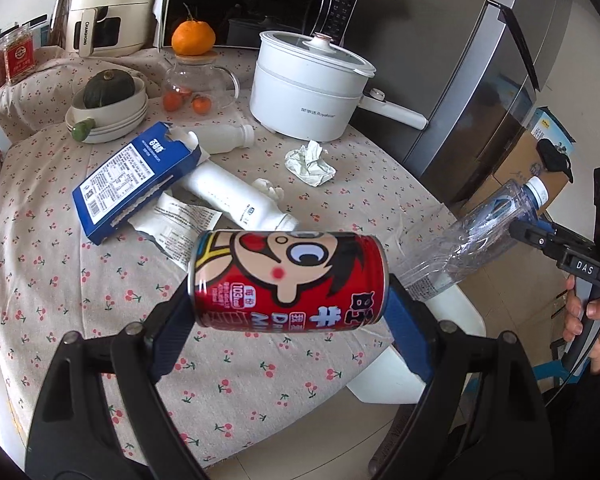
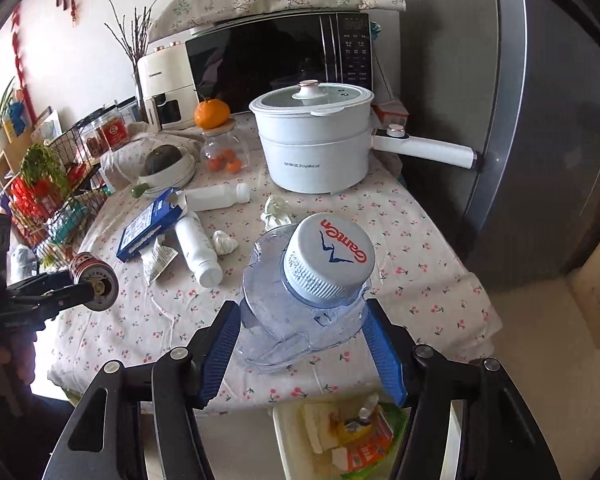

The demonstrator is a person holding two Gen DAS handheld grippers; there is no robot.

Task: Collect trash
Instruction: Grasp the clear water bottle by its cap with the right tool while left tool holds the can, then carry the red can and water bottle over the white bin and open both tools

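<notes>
On the cherry-print tablecloth, litter remains. The left gripper clamps a red drink can; the right gripper pinches a crumpled water bottle, which may slip short of the trash bin.

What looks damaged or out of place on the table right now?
The blue carton lies flat with its end torn open, propped partly on a toppled white bottle. A second white bottle lies on its side, and a crumpled tissue sits near the white electric pot.
</notes>
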